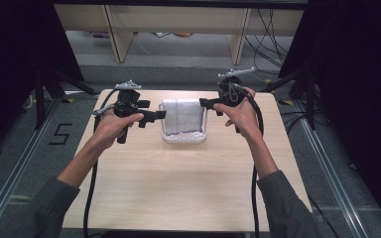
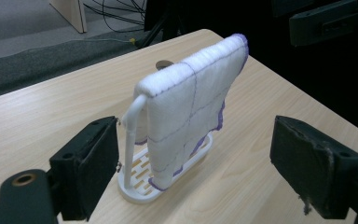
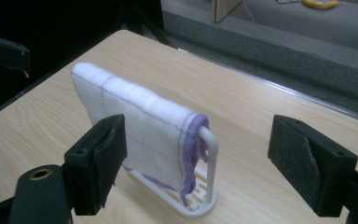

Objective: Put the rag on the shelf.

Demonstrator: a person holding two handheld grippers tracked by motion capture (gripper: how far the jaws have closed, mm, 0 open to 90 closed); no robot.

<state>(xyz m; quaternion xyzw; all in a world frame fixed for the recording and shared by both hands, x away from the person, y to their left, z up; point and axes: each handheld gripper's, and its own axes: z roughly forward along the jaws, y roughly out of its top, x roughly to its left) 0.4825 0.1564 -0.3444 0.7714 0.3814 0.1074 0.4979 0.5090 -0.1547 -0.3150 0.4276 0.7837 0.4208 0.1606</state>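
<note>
Jaws on both sides stand wide apart with nothing between them. My left gripper [image 1: 154,115] hangs just left of the white rack [image 1: 184,137], its tips close to the rack's left edge, and my right gripper [image 1: 206,103] sits just off the rack's right side, pointing inward at it. Neither one touches the rack or the cloth [image 1: 182,116].

From the left gripper view, the cloth [image 2: 193,100] is a white quilted piece with purple stitching and a purple hem, draped over the top bar of the rack [image 2: 131,135] and hanging down both sides almost to the slotted base. That base rests flat on the light wood tabletop [image 2: 51,107]. From the right gripper view I see the same cloth [image 3: 135,123] from the other end, its purple edge bunched against the rack's upright bar [image 3: 212,154].

On the high view the rack stands on the far half of the tabletop [image 1: 178,188], roughly centred between my two hands, with the near half bare wood.
</note>
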